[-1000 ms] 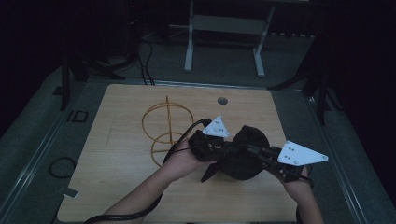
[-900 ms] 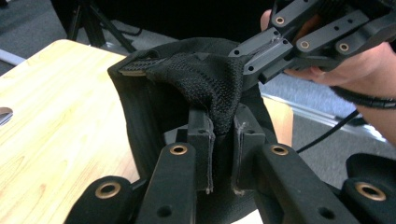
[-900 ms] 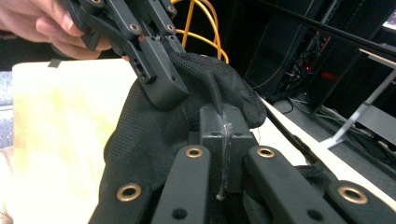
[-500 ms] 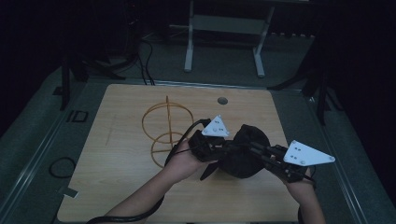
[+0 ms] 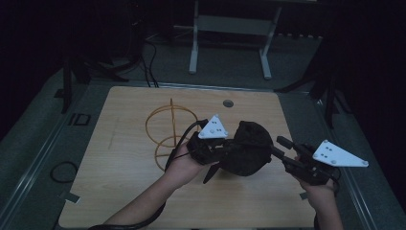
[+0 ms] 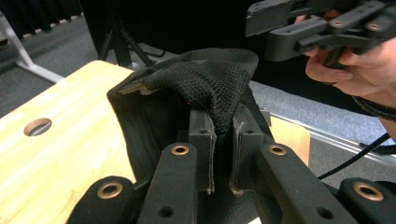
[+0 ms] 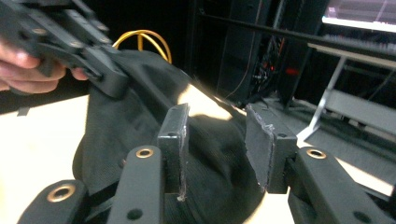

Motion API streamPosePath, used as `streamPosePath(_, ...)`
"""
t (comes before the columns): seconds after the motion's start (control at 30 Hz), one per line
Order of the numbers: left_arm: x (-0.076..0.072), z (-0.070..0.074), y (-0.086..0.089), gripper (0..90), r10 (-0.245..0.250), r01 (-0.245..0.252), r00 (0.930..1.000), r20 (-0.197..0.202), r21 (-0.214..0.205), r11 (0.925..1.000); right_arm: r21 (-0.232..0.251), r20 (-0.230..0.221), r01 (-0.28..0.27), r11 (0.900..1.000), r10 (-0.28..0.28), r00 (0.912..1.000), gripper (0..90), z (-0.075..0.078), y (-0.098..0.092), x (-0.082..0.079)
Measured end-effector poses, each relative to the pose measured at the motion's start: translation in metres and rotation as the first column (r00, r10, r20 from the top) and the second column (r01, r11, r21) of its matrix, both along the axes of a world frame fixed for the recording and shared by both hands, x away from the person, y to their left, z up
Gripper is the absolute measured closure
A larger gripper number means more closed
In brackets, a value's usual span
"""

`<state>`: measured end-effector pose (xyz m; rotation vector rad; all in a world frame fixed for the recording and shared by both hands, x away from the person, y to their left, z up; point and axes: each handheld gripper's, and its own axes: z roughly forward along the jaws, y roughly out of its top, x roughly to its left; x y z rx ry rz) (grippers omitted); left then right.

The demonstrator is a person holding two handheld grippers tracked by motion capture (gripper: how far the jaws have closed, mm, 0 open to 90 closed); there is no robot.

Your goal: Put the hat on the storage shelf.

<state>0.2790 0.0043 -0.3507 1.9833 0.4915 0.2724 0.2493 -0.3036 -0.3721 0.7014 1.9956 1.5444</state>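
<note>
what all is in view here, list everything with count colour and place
black fabric piece: one, black, held above the table's middle right, its edge pinched in the left gripper
wire stand: one, yellow, upright on the table left of the fabric
table: one, light wood, with a round hole near its far edge
metal frame: one, pale grey, on the floor beyond the table
left gripper: one, black, shut on the fabric
right gripper: one, black, jaws have just been opening, apart beside the fabric

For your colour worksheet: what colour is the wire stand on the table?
Yellow wire stand, clearest in the high view.
</note>
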Motion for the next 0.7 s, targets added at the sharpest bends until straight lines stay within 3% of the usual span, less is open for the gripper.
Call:
streamPosePath(0.17,-0.005,0.002,0.005,82.9,0.021,-0.020,0.9994,0.029,-0.028,0.9994,0.045,-0.076,0.010,0.9990,-0.007,0.9971,48.2,-0.007,-0.007,0.004)
streamPosePath(0.27,-0.008,0.003,0.006,82.9,0.010,-0.008,0.9994,0.035,-0.045,0.9989,0.056,-0.110,0.007,0.9984,-0.001,0.9939,41.6,-0.011,-0.008,0.007)
streamPosePath(0.47,-0.012,0.003,0.005,82.9,-0.056,0.060,0.9966,0.061,-0.071,0.9957,0.077,-0.162,-0.005,0.9970,0.018,0.9866,33.4,-0.014,-0.002,0.017)
streamPosePath(0.53,-0.013,0.002,0.005,82.9,-0.060,0.066,0.9955,0.073,-0.079,0.9947,0.076,-0.167,-0.031,0.9966,0.043,0.9850,35.5,-0.016,0.000,0.019)
streamPosePath(0.7,-0.013,0.001,0.006,82.9,-0.063,0.070,0.9949,0.078,-0.085,0.9939,0.056,-0.159,-0.098,0.9936,0.106,0.9817,64.9,-0.019,0.006,0.019)
